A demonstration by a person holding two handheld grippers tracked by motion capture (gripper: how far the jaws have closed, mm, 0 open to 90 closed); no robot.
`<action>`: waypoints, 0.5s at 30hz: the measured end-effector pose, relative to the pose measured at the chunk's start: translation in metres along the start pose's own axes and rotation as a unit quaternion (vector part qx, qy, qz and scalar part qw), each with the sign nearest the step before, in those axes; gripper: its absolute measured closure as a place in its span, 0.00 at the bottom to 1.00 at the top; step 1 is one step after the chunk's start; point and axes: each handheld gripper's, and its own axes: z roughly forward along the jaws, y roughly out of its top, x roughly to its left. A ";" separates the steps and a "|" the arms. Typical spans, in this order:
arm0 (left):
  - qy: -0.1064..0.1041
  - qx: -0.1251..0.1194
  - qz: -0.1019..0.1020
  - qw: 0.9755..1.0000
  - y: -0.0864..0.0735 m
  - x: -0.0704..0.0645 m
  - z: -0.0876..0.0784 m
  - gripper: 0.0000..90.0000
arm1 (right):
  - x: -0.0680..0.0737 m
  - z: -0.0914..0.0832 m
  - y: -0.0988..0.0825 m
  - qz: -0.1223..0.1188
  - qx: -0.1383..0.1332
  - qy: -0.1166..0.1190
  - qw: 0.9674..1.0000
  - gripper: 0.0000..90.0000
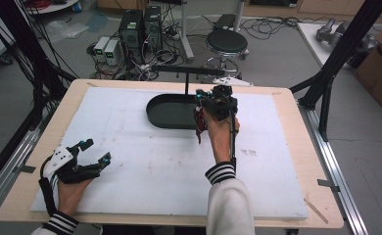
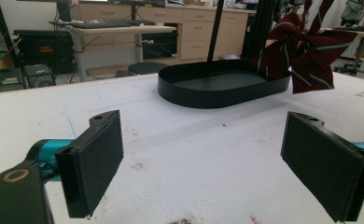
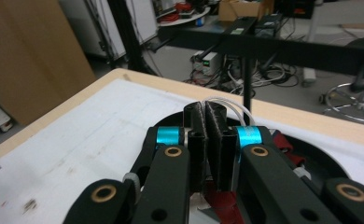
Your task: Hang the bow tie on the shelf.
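Wooden table (image 1: pixel 287 105) carries a white foam board (image 1: pixel 145 161) covering most of its top. Black oval tray (image 1: pixel 167 111) sits at the far middle of the board; in the left gripper view it lies ahead, low-walled (image 2: pixel 217 91). A black T-shaped stand (image 1: pixel 186 81) rises just behind the tray, its crossbar running across the right gripper view (image 3: pixel 283 46). Right gripper (image 1: pixel 217 102) is held up over the tray's right end, jaws clamped together on a thin white loop (image 3: pixel 231 105) that arcs out from between the pads. That loop belongs to a dark red striped bow (image 1: pixel 199 125), which hangs under the gripper at the tray's right edge, clear of the board; in the left gripper view the bow (image 2: pixel 306 51) dangles above the tray's right end, and red fabric shows below the jaws in the right gripper view (image 3: pixel 224 205). Left gripper (image 1: pixel 95 149) rests low at the near left of the board, well apart from tray and bow, jaws spread wide with nothing between the pads (image 2: pixel 94 158).
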 end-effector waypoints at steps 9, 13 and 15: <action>0.001 0.004 0.000 1.000 0.000 0.000 0.001 0.15 | -0.013 0.002 0.012 0.007 -0.018 -0.026 0.999 0.97; 0.001 0.005 0.000 1.000 0.000 0.000 0.001 0.15 | -0.016 0.004 0.017 0.008 -0.024 -0.035 0.999 0.97; 0.001 0.004 -0.001 1.000 0.000 0.000 0.001 0.15 | -0.016 0.005 0.020 0.010 -0.026 -0.038 0.999 0.97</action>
